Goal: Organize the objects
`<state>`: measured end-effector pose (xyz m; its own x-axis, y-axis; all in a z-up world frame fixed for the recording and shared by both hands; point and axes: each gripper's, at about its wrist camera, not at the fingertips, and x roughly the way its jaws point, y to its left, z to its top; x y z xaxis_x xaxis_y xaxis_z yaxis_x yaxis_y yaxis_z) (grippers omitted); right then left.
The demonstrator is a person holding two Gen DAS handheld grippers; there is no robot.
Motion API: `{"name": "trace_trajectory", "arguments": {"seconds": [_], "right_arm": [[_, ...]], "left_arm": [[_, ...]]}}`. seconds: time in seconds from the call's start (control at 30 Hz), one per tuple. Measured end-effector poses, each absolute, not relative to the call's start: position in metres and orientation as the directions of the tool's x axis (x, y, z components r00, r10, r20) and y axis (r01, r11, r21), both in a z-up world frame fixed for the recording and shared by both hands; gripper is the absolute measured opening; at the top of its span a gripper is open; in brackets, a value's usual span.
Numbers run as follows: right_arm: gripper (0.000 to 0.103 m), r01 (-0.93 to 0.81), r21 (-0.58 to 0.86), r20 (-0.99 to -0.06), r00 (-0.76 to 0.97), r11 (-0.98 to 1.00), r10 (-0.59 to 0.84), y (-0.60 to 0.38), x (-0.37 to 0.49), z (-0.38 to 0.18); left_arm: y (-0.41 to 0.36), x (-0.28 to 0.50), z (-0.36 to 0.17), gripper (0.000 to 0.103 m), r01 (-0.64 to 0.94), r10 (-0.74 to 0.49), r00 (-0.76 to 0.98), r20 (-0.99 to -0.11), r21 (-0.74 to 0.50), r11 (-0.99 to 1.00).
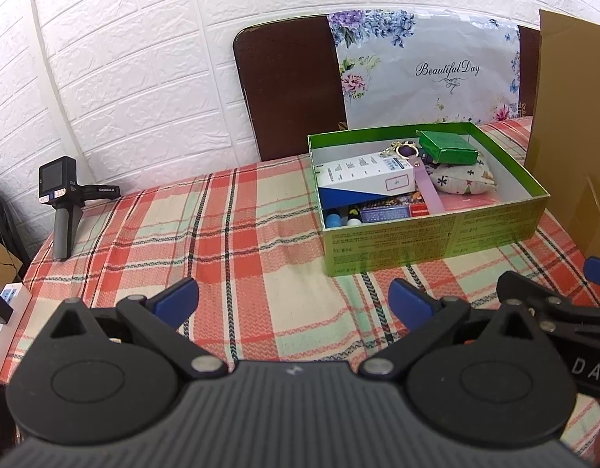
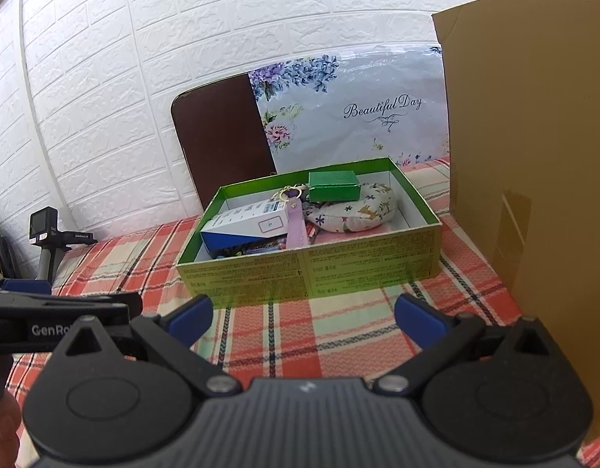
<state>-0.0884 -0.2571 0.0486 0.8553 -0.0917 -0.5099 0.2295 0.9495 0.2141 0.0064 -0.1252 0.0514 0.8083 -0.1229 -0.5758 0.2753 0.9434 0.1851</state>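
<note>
The box (image 2: 311,269), long axis across, lies at 12 o'clock just beyond the right tongs (image 2: 303,318), nearer than the left tongs (image 1: 294,298), both spread empty.

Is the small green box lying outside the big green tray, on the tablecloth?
No, the small green box sits inside the big green tray, resting on the floral cushion at the back.

Printed text on the green cardboard box's (image 2: 311,269) front wall too small to read. Tall brown cardboard panel (image 2: 533,156) cut off at right edge. Small blue and white round items (image 1: 340,221) half hidden behind box wall, under white-and-blue carton (image 1: 362,179).
</note>
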Motion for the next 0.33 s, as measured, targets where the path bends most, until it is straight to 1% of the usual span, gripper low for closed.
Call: {"name": "trace_trajectory", "arguments": {"seconds": [0.2,0.33], "right_arm": [[0.103,0.231,0.214,-0.506,0.857,0.949,-0.094,-0.2558,-0.0886,0.0488],[0.103,0.241,0.212,-0.495,0.862,0.947,-0.108,-0.2562,-0.0895,0.0497]], "left_arm": [[-0.1232,0.0053,0.0529,0.103,0.276,-0.130,0.819,-0.558,0.186,0.943],[-0.1233,0.0073,0.0518,0.103,0.283,-0.136,0.810,-0.571,0.176,0.943]]}}
